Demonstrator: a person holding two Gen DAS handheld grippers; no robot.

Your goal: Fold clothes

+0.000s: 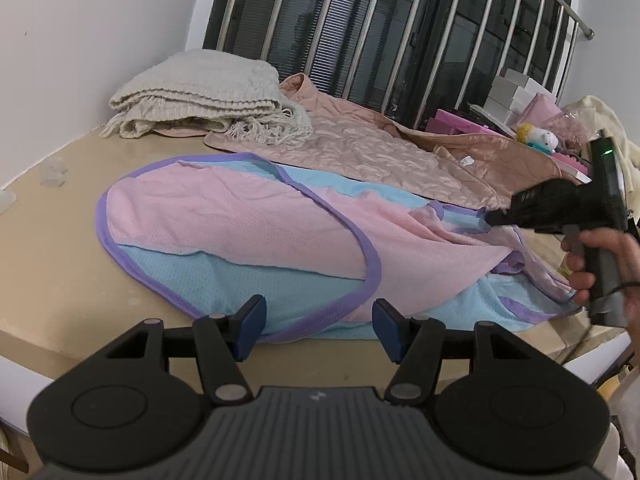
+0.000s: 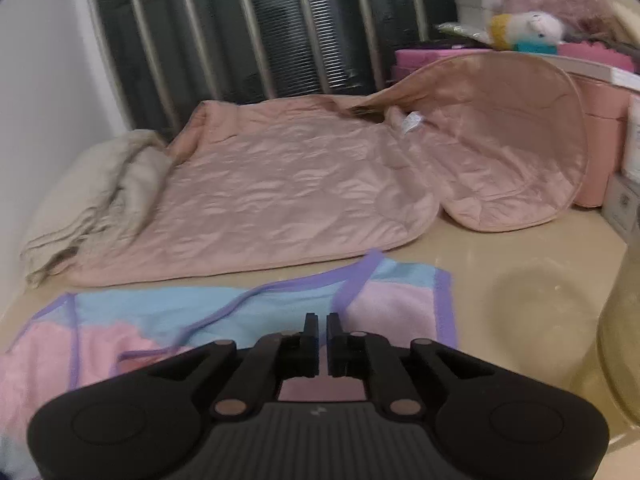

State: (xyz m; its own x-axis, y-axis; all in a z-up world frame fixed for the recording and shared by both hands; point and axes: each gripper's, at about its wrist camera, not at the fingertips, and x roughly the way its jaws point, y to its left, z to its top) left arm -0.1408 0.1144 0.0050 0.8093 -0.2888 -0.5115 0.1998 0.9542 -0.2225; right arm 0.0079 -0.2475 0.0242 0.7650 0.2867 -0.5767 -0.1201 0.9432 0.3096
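Note:
A pink and light-blue mesh garment with purple trim [image 1: 248, 224] lies partly folded on the beige table [image 1: 56, 280]; it also shows in the right wrist view [image 2: 192, 312]. My left gripper [image 1: 318, 330] is open and empty, just above the garment's near hem. My right gripper [image 2: 322, 330] has its jaws nearly closed over the garment's right part; in the left wrist view it [image 1: 496, 218] sits on the fabric's right end, and fabric between the fingers cannot be made out.
A quilted peach garment [image 2: 304, 192] lies spread behind. A folded cream knitted blanket [image 1: 200, 92] sits at the back left. Pink and white boxes and a plush toy [image 1: 538, 136] crowd the back right. Metal window bars [image 1: 360, 32] stand behind.

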